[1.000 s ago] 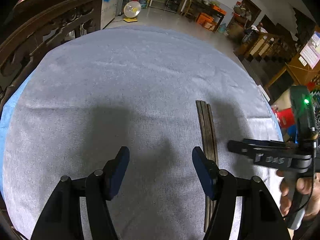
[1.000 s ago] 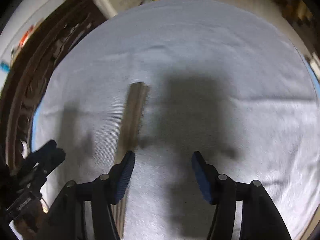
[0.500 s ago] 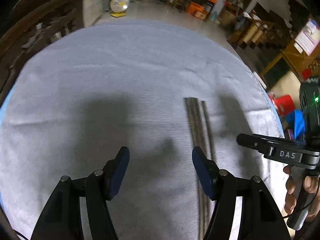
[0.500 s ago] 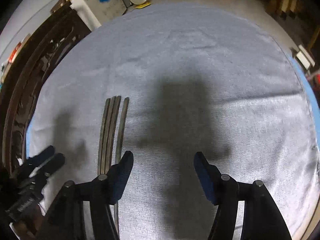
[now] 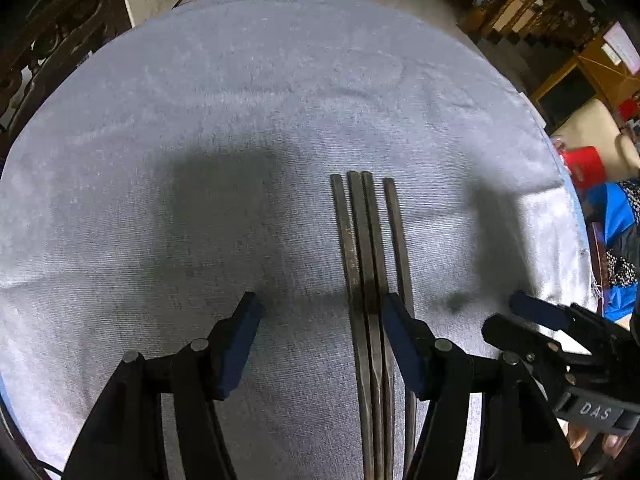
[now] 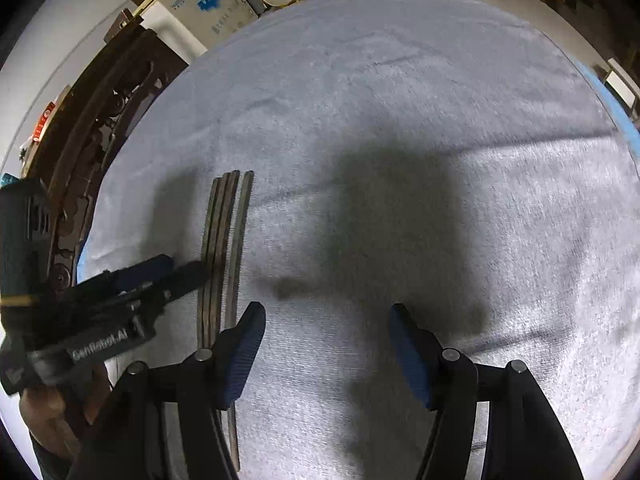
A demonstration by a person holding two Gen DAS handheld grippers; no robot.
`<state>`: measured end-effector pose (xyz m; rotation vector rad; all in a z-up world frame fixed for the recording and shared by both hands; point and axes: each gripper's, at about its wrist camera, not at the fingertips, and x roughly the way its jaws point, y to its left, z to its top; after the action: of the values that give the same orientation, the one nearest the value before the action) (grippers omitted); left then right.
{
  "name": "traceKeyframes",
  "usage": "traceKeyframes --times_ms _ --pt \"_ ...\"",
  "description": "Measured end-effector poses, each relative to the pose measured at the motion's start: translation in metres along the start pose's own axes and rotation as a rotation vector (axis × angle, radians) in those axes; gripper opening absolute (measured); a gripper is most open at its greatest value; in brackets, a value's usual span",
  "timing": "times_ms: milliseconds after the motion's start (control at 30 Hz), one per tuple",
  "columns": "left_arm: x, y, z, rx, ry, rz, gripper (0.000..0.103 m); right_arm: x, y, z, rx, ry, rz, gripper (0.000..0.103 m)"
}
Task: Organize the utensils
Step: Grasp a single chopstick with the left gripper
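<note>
Four dark chopsticks [image 5: 366,264] lie side by side on the gray cloth [image 5: 240,92] that covers the round table, three touching each other and one just beside them on the right. The left gripper [image 5: 320,312] is wide open with nothing in it, and its right finger [image 5: 400,340] sits over the near part of the chopsticks. The right gripper [image 6: 326,320] is wide open and holds nothing too, just to the right of the chopsticks.

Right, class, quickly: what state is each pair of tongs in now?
Left tongs: open, holding nothing, beside the chopsticks.
Right tongs: open, holding nothing.
</note>
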<state>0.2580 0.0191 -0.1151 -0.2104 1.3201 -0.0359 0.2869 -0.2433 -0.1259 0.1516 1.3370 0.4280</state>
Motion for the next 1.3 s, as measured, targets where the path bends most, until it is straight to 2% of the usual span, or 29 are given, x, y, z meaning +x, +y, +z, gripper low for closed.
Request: traceKeyframes --times_ms 100,200,300,367,433,500,567,700,800,900,967,1000,1033,1100,1167,1200,1267,1300 --pt "-0.001 0.005 0.001 -0.012 0.010 0.010 0.054 -0.004 -0.004 -0.001 0.007 -0.004 0.002 0.068" --pt "-0.001 0.013 0.002 -0.057 0.023 0.017 0.052 -0.005 -0.007 -0.003 0.008 -0.003 0.013 0.068" --pt "-0.004 0.019 0.004 -0.114 0.035 -0.076 0.052 -0.008 -0.010 -0.006 0.009 -0.006 0.020 0.068" --pt "-0.007 0.014 0.007 -0.100 0.022 -0.086 0.052 -0.008 -0.010 -0.006 0.011 -0.006 0.022 0.068" --pt "-0.004 0.007 0.008 -0.080 0.021 -0.070 0.052 -0.010 -0.011 -0.007 0.012 -0.008 0.023 0.068" --pt "0.005 0.001 0.009 -0.060 0.052 -0.053 0.052 -0.009 -0.011 -0.006 0.010 -0.008 0.022 0.068" --pt "0.005 0.001 0.007 -0.022 0.053 0.043 0.050 -0.003 -0.008 -0.003 0.011 -0.007 0.023 0.068" --pt "-0.003 0.030 -0.002 -0.086 0.037 0.123 0.048 -0.002 -0.007 -0.001 0.006 -0.008 0.024 0.069" --pt "-0.011 0.048 -0.003 -0.174 0.018 0.012 0.047 -0.001 -0.007 -0.001 -0.001 -0.013 0.027 0.071" --pt "-0.011 0.036 0.001 -0.139 0.024 -0.070 0.049 -0.001 -0.008 -0.001 0.004 -0.013 0.030 0.071" --pt "-0.005 0.026 0.003 -0.103 0.044 -0.072 0.049 0.000 -0.007 0.000 0.006 -0.013 0.025 0.071" --pt "0.002 0.019 0.004 -0.072 0.067 -0.067 0.053 0.001 -0.006 0.000 0.005 -0.013 0.023 0.071" --pt "0.001 0.013 0.003 -0.033 0.050 -0.045 0.060 0.001 -0.005 0.000 0.001 -0.012 0.020 0.072" --pt "0.001 0.013 0.000 -0.021 0.060 0.063 0.059 0.002 -0.004 0.000 -0.003 -0.013 0.015 0.073" --pt "-0.002 0.028 -0.003 -0.044 0.049 0.109 0.060 0.002 -0.004 0.000 -0.003 -0.014 0.018 0.074" --pt "-0.004 0.040 -0.006 -0.077 0.052 0.164 0.059 0.003 -0.003 0.001 -0.003 -0.017 0.020 0.074" --pt "-0.006 0.060 -0.007 -0.137 0.043 0.171 0.057 0.003 -0.003 0.001 -0.002 -0.021 0.023 0.075" --pt "-0.012 0.068 -0.008 -0.178 0.028 0.132 0.056 0.004 -0.003 0.001 -0.004 -0.023 0.021 0.075"
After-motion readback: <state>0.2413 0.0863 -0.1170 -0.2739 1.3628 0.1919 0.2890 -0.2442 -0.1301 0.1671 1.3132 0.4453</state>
